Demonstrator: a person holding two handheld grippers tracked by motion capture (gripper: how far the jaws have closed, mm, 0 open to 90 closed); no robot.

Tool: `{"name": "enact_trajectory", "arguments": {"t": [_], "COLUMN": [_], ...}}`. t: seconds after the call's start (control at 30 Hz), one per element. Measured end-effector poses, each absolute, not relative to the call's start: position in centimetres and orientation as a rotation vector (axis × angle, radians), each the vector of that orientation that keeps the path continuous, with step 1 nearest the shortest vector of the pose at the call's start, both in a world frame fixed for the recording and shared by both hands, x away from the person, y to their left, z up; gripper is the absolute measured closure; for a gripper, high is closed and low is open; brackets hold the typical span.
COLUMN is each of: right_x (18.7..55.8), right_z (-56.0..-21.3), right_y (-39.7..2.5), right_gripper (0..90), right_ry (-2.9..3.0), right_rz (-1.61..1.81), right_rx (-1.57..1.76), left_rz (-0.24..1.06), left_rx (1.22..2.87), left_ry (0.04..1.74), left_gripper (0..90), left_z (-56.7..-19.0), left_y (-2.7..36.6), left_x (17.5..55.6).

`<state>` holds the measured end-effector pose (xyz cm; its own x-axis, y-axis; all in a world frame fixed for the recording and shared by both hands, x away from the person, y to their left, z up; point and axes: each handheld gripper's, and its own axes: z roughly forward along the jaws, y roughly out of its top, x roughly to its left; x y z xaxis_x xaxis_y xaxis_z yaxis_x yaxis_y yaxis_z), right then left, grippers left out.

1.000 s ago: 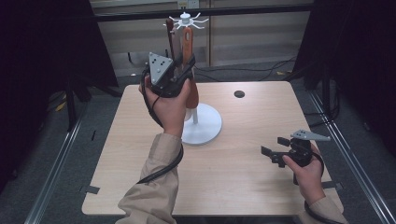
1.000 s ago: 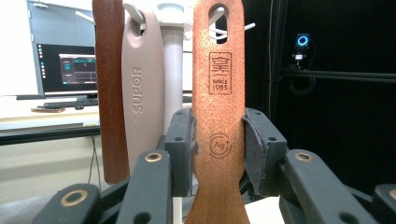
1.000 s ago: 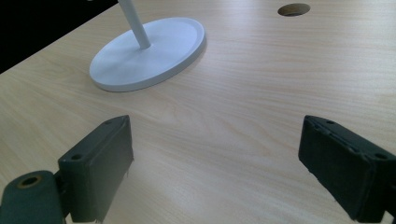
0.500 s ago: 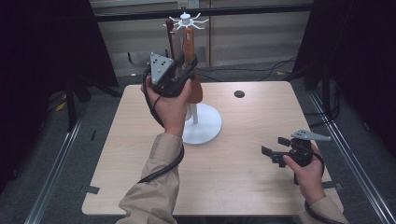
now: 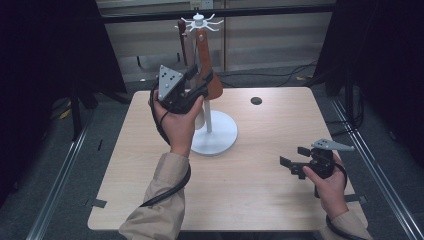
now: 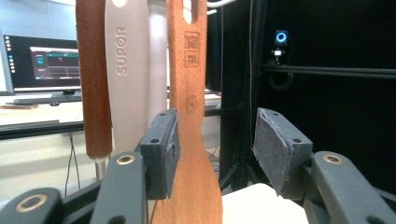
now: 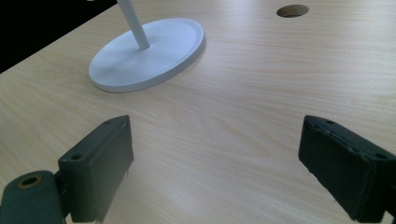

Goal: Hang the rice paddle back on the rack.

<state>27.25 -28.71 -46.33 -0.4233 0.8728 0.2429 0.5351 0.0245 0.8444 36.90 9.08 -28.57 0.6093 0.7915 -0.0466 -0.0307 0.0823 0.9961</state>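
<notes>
A white hook stand [image 5: 199, 21] rises from a round base [image 5: 215, 132] at the table's middle. From its hooks hang an orange-brown wooden spatula [image 5: 205, 60], a dark brown handle [image 6: 93, 79] and a beige utensil marked SUPOR [image 6: 126, 70]. My left gripper [image 5: 197, 82] is raised at the spatula's lower part. In the left gripper view it [image 6: 212, 149] is open, with the spatula [image 6: 189, 93] between the jaws, close against the left pad. My right gripper [image 5: 295, 160] hovers low over the table's right front, open [image 7: 215, 163] with nothing between its jaws.
The wooden table [image 5: 270, 200] has a small round hole [image 5: 256, 100] at the back right. The stand's base [image 7: 149, 53] lies ahead of my right gripper. Dark curtains and metal rails flank the table, and cables lie on the floor behind it.
My left hand and its gripper have shifted slightly lower and nearer along the hanging spatula. The right gripper has hardly moved.
</notes>
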Motion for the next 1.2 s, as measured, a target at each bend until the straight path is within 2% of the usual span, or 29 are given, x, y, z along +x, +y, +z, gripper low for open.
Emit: {"name": "enact_trajectory", "arguments": {"t": [0.43,0.77,1.2], "right_x": [27.2,27.3,27.3], "right_z": [-46.4,-46.5,-46.5], "right_y": [-28.6,-28.6,-28.4], "right_gripper": [9.3,9.3,9.3], "right_ry": [1.974,1.985,1.995], "right_rz": [1.349,1.343,1.336], "right_rx": [1.432,1.419,1.416], "left_rz": [0.635,0.589,0.515], "left_rx": [1.430,1.501,1.565], "left_ry": [0.681,0.629,0.594], "left_gripper": [29.3,21.9,18.7], "left_z": [-30.9,-32.7,-35.4], "left_y": [10.1,10.0,9.8], "left_x": [35.8,35.0,33.6]}}
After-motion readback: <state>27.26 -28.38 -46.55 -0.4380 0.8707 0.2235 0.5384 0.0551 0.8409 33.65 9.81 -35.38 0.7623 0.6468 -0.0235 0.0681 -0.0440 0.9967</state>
